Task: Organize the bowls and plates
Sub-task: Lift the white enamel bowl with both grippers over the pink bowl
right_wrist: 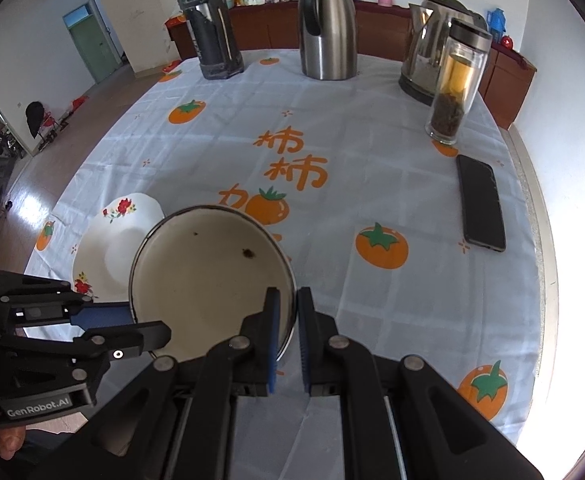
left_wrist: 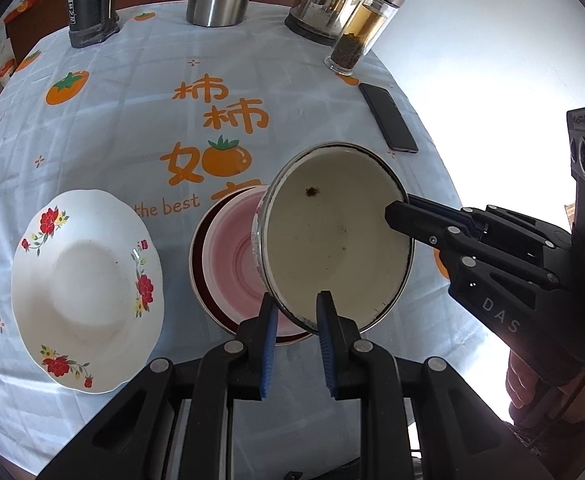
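A cream enamel bowl with a dark metal rim (left_wrist: 336,240) is held tilted in the air above a pink bowl (left_wrist: 236,256) on the persimmon-print tablecloth (left_wrist: 132,128). Its near rim is clamped by the left gripper (left_wrist: 296,312), jaws narrowly parted. The opposite rim is pinched by the nearly closed right gripper (right_wrist: 288,300). A white flowered plate (left_wrist: 84,288) lies beside the pink bowl.

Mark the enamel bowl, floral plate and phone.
enamel bowl (left_wrist: 332,248), left wrist view, inner bottom.
floral plate (left_wrist: 88,284), left wrist view, white centre well.
phone (right_wrist: 481,202), right wrist view, middle of dark screen.
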Available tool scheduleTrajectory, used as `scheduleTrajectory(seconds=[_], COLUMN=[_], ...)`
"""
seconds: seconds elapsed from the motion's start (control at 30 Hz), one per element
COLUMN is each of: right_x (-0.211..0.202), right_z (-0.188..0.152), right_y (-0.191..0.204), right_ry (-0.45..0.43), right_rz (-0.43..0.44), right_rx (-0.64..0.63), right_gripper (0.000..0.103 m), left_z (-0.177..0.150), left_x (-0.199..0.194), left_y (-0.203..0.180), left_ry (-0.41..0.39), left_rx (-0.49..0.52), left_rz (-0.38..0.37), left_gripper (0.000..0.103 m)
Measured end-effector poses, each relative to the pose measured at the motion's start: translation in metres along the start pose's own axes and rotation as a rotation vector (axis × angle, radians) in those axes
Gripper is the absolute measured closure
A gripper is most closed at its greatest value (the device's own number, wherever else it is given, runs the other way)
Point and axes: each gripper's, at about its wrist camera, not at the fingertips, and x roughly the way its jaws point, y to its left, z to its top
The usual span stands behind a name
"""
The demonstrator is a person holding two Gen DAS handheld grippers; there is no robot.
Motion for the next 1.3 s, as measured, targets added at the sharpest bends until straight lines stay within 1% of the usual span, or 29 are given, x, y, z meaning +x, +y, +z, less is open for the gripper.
scheduleTrajectory(seconds=[0.7, 1.3], right_x=[0.027, 0.044], right_z=[0.001, 0.001], right_y=[0.017, 0.013], right_ry=[0.065, 0.107], right_rz=[0.016, 0.015], right_rx=[-0.050, -0.052], right_gripper=[0.093, 0.093], left_z=[-0.014, -0.017], left_x=[0.007, 0.021], left_y=[0.019, 0.024], left_ry=[0.033, 0.074], left_rx=[-0.088, -0.123], left_rz=[-0.014, -0.046], left_gripper=[0.081, 0.081])
